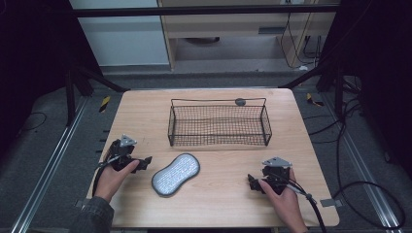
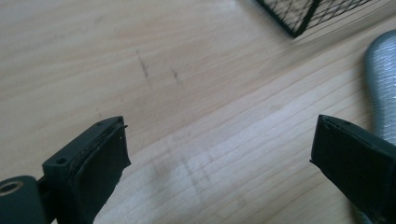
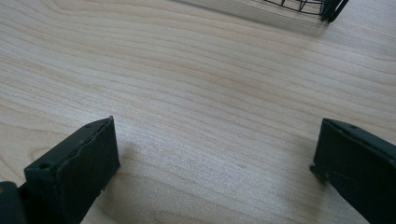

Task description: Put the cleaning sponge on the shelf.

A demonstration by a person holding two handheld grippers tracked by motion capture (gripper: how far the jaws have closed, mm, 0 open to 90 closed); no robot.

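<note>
Left tongs (image 1: 144, 161) rest low on the tabletop (image 1: 218, 204), jaws spread wide, nothing between them; in the left gripper view bare wood lies between the jaws and the grey pad's edge shows just past the right jaw. Right tongs (image 1: 251, 181) likewise released, jaws wide over bare wood, well apart from the pad.

The thing in hand looks to be the scrubbing pad (image 1: 176, 174): flat, peanut-shaped, silvery woven face with a dark rim, lying flat near the front of the tabletop, just beside the left tongs. Judgement: light, soft, bends easily, not fragile; the metallic weave may be a little slick. Lying flat, it offers little to bite. Best hold is probably across the narrow waist or on one rounded end, one jaw slid under the rim.

The wire basket (image 1: 219, 122) stands behind the pad, apart from it, empty as far as I can see; a small dark round thing (image 1: 240, 102) sits at its far rim. Nothing lies between pad and basket; the basket's near wall would need clearing.
</note>
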